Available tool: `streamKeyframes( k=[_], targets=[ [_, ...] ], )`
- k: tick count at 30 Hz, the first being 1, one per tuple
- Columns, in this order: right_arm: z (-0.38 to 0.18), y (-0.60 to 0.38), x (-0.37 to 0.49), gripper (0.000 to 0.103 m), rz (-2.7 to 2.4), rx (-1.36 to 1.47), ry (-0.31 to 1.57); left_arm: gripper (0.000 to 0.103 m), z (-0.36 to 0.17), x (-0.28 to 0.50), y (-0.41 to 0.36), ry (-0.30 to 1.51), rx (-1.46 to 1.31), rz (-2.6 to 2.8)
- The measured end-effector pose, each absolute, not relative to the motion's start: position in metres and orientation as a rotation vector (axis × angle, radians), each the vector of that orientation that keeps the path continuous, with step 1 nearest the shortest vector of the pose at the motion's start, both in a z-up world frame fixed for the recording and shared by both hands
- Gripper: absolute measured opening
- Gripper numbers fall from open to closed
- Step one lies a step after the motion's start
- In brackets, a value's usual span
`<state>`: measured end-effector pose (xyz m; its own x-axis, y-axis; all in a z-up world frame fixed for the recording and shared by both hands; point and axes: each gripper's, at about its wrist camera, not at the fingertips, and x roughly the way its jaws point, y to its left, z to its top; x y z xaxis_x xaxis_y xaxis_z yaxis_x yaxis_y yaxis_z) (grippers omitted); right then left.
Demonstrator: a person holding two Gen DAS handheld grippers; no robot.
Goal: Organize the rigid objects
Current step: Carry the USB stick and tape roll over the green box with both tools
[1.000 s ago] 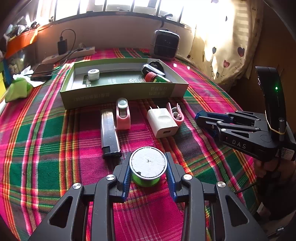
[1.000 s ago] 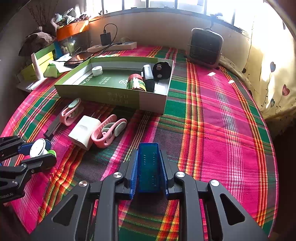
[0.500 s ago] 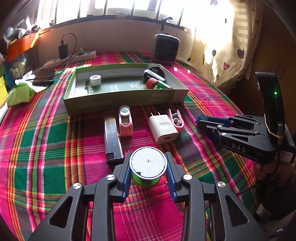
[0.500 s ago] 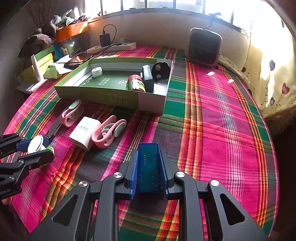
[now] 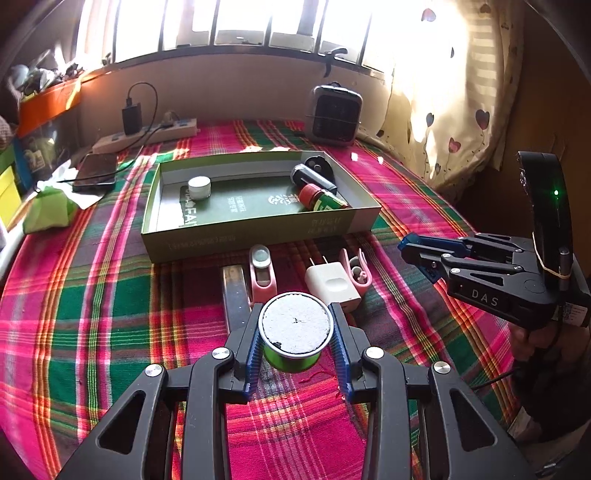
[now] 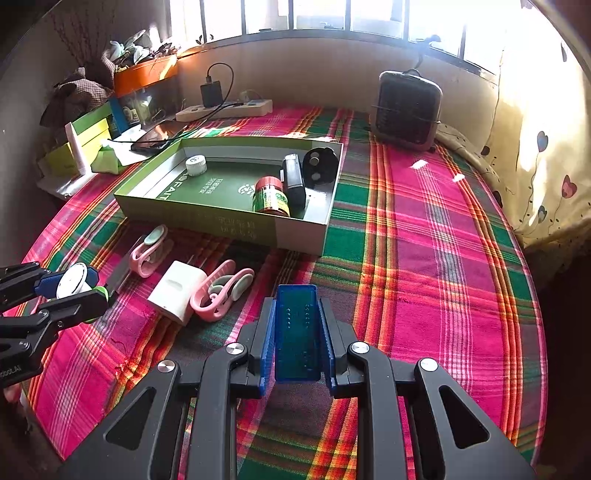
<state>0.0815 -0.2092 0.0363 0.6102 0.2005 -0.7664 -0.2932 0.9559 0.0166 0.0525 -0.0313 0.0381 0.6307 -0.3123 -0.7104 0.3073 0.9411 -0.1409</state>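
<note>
Woven plaid cloth (image 5: 110, 332), matt cardboard tray (image 5: 258, 240), glossy white plastic charger (image 5: 332, 286)

1. A lived-in room of a home is shown, not a lab or workshop.
2. A desk (image 6: 424, 236) is covered with a pink, green and orange plaid cloth.
3. A barred window (image 5: 236, 22) is set above a sill, and a cream curtain (image 5: 461, 96) printed with hearts is hung beside it.
4. A small space heater (image 6: 406, 110) is placed at the far edge.
5. A power strip (image 5: 147, 134) with a plugged-in charger (image 5: 132, 118) and a phone (image 5: 95, 172) are kept near the wall.
6. Boxes and household clutter are piled at the left (image 6: 110, 110).
</note>
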Motion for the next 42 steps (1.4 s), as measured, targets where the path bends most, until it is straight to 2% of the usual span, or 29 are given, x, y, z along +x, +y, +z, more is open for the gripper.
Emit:
streamKeyframes(
  k=[24, 42],
  targets=[
    [0.079, -0.186, 0.134, 0.023, 0.324, -0.13, 0.806, 0.032, 0.071, 0.119, -0.001, 0.738, -0.023, -0.29],
    [0.077, -0.145, 0.208, 0.023, 0.409, -0.131, 0.863, 0.032, 0.056, 0.172, 0.012, 0.771, -0.026, -0.252]
  ],
)
